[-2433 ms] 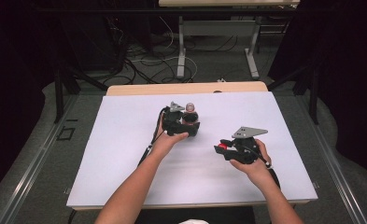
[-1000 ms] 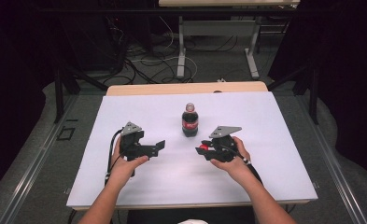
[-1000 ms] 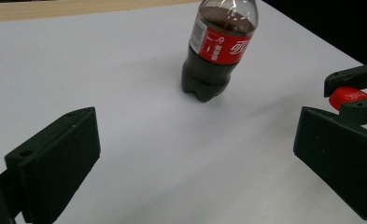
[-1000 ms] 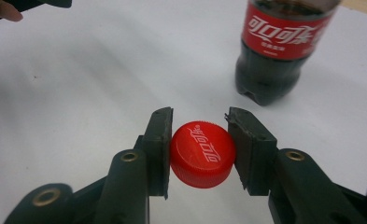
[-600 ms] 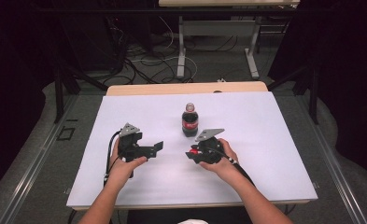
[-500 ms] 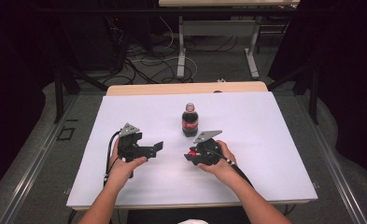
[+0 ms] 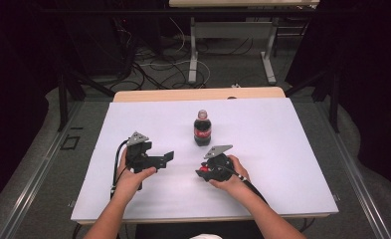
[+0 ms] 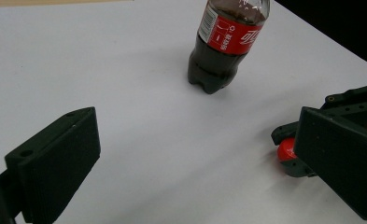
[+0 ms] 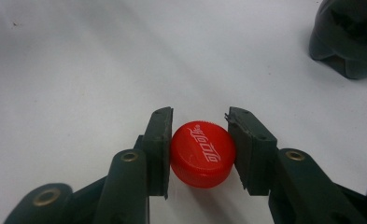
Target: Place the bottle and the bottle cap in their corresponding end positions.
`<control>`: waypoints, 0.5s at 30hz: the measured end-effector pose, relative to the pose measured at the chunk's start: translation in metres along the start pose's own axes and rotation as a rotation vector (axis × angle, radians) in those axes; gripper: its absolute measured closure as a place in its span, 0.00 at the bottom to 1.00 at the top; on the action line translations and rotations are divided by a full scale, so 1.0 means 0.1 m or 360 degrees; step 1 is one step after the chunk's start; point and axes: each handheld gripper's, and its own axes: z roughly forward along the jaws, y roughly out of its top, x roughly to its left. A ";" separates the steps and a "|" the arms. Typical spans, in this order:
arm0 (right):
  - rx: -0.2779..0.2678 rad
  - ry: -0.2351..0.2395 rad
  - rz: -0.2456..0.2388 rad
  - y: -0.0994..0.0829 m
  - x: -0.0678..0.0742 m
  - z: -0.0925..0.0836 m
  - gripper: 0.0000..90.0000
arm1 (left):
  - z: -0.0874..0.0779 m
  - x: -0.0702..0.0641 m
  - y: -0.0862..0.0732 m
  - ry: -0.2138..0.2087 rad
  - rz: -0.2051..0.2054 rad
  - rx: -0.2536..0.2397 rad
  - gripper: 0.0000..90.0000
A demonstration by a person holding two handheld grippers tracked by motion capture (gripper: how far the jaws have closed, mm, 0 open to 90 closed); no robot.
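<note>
A cola bottle (image 7: 202,130) with a red label stands upright on the white sheet (image 7: 282,149), behind both grippers. My right gripper (image 7: 202,172) is shut on a red bottle cap (image 9: 202,154), pads pressed on its two sides, low over the sheet just in front of the bottle. The bottle's dark base (image 9: 349,37) is at the top right of the right gripper view. My left gripper (image 7: 160,158) stands open to the left, nothing between its jaws. In the left gripper view the bottle (image 8: 223,46) is ahead and the cap (image 8: 286,150) is at the right.
The white sheet covers a wooden table whose bare far edge (image 7: 198,93) shows behind the bottle. Beyond it are table legs and loose cables (image 7: 168,64) on the floor.
My right gripper has carried the red cap left and down, toward the sheet in front of the bottle. The left gripper has stayed put since a second ago.
</note>
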 end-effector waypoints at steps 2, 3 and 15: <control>-0.0007 0.0001 -0.0003 -0.01 0.00 0.01 0.68 | 0.00 0.00 -0.01 0.0000 -0.0012 -0.0003 0.01; -0.0003 -0.0001 -0.0001 -0.02 0.00 0.01 0.68 | 0.01 0.00 -0.01 0.0004 -0.0016 -0.0011 0.01; 0.0043 0.0017 -0.0025 -0.04 0.00 0.04 0.66 | 0.01 0.01 -0.02 0.0009 -0.0025 -0.0012 0.01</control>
